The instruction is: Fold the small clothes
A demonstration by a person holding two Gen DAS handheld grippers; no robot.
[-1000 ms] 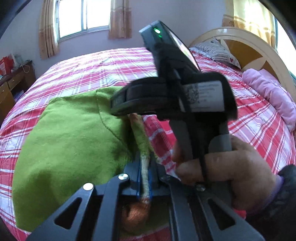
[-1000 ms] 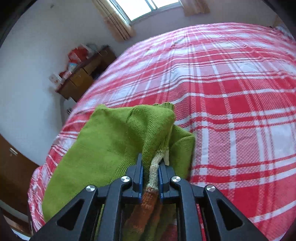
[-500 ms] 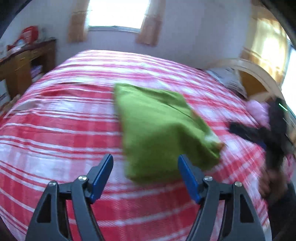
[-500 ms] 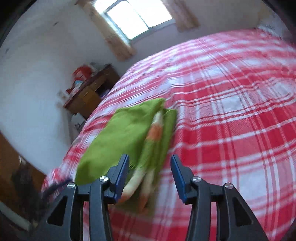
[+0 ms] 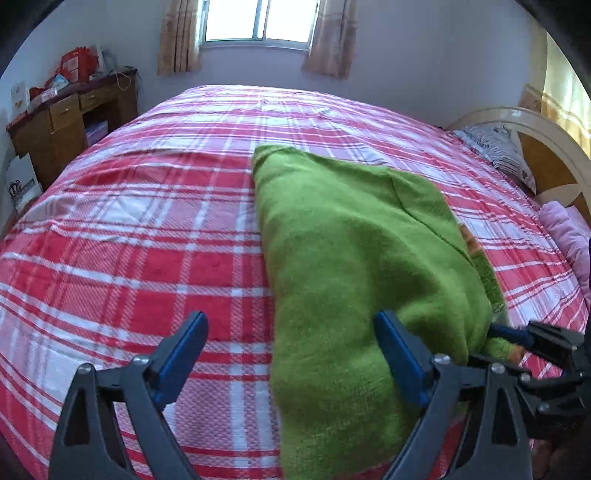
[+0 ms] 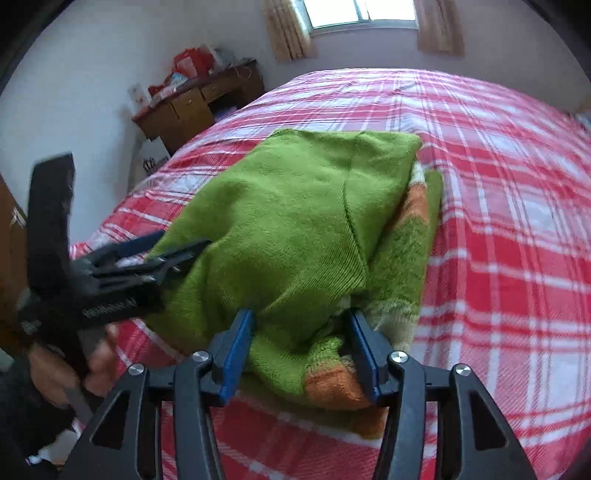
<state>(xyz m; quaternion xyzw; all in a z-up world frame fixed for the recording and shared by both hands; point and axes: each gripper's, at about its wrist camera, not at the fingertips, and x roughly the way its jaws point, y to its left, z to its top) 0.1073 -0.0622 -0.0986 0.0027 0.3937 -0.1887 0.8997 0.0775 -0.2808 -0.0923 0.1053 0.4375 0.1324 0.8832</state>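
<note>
A green knit sweater (image 5: pixel 354 258) with orange and cream stripes lies folded on the red plaid bed (image 5: pixel 147 229). My left gripper (image 5: pixel 291 332) hovers over its near left edge, jaws wide and still opening; the cloth's edge lies under the right finger and neither pad presses it. In the right wrist view the sweater (image 6: pixel 295 206) shows its striped hem at the near corner. My right gripper (image 6: pixel 299 321) straddles that bunched corner, its jaws opening, the cloth loose between the blue pads. The left gripper (image 6: pixel 181 240) stands at the sweater's left side, held by a hand (image 6: pixel 74 369).
A wooden desk (image 5: pixel 70 114) with red bags stands by the bed's far left. A window (image 5: pixel 258 18) with curtains is at the back. At the right are a curved headboard (image 5: pixel 532 122), a patterned pillow (image 5: pixel 495 147) and a pink blanket (image 5: pixel 569 229).
Both grippers were shut on the sweater's striped hem, close together. They have let go, opened and moved apart sideways, and the sweater now lies folded on the bed.
</note>
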